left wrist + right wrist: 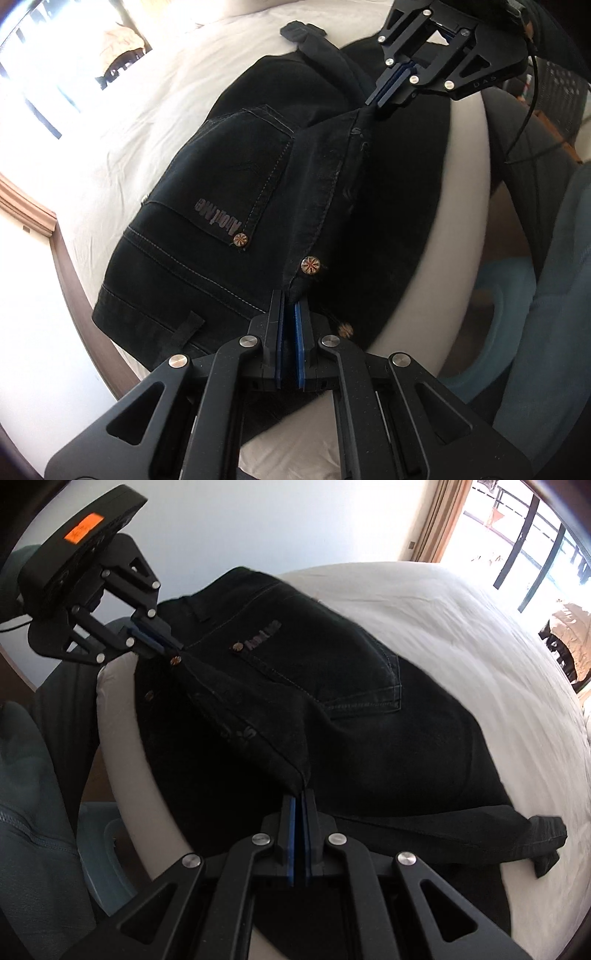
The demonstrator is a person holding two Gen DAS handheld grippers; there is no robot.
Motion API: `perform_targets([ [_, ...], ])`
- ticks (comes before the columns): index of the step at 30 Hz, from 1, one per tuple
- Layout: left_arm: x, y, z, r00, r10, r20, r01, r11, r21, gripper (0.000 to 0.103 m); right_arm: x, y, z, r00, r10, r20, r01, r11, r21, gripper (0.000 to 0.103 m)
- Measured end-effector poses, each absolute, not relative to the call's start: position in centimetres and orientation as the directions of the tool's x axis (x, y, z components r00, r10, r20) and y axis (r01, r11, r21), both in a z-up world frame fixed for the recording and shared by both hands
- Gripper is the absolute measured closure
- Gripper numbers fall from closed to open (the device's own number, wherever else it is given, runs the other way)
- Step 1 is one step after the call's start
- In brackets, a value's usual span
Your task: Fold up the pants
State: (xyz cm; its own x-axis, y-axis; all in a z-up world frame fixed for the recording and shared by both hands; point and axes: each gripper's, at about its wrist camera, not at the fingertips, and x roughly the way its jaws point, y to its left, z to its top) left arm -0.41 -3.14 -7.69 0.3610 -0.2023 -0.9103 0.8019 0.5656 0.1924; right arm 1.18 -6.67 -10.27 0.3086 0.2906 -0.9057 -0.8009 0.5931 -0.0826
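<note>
Black jeans [229,206] lie on a white bed [122,140], back pocket with a brand label facing up. My left gripper [290,301] is shut on the jeans' edge near a round metal rivet [309,265]. My right gripper [373,105] is shut on the same raised edge farther along. In the right wrist view the right gripper [302,794] pinches the fabric fold, and the left gripper [173,650] holds the far end near the waistband. The edge is lifted taut between them, and the rest of the jeans [369,686] rests on the bed [461,620]. A pant leg end [546,842] lies at the right.
The bed's rounded edge [122,738] runs beside grey-blue upholstery [33,812] and a light blue object [484,325]. A wooden frame [74,288] borders the bed on the left. A bright window with a railing [535,535] lies beyond the bed.
</note>
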Motion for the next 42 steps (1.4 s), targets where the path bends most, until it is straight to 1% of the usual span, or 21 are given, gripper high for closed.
perform_targets([
  [8, -0.3, -3.0, -8.1, 0.341, -0.193, -0.920, 0.814, 0.551, 0.186, 0.099, -2.9, -5.2, -12.1, 0.336, 0.253, -0.907, -0.807, 0.574, -0.139, 0.099],
  [12, -1.3, -3.5, -8.3, 0.338, -0.193, -0.921, 0.823, 0.535, 0.190, 0.099, -3.7, -5.1, -12.9, 0.336, 0.249, -0.908, -0.796, 0.591, -0.132, 0.099],
  [18, -0.4, -2.9, -8.5, 0.328, -0.186, -0.926, 0.827, 0.531, 0.187, 0.099, -5.0, -5.2, -13.4, 0.330, 0.254, -0.909, -0.785, 0.609, -0.115, 0.099],
  [21, -0.5, -2.1, -8.8, 0.321, -0.183, -0.929, 0.828, 0.531, 0.181, 0.099, -5.7, -4.8, -14.0, 0.342, 0.235, -0.910, -0.784, 0.605, -0.138, 0.098],
  [33, -1.7, -1.5, -10.0, 0.320, -0.192, -0.928, 0.818, 0.549, 0.169, 0.099, -7.2, -3.3, -14.3, 0.366, 0.216, -0.905, -0.777, 0.606, -0.169, 0.098],
  [35, -1.5, -1.3, -10.5, 0.319, -0.192, -0.928, 0.816, 0.553, 0.166, 0.099, -7.3, -3.2, -14.4, 0.359, 0.219, -0.907, -0.778, 0.608, -0.161, 0.098],
  [37, -1.0, -1.3, -11.1, 0.319, -0.188, -0.929, 0.807, 0.568, 0.162, 0.095, -6.9, -3.1, -15.0, 0.347, 0.215, -0.913, -0.773, 0.617, -0.149, 0.097],
  [42, -0.4, -0.5, -11.0, 0.322, -0.218, -0.921, 0.781, 0.611, 0.128, 0.095, -6.3, -3.0, -15.7, 0.367, 0.215, -0.905, -0.736, 0.661, -0.142, 0.095],
])
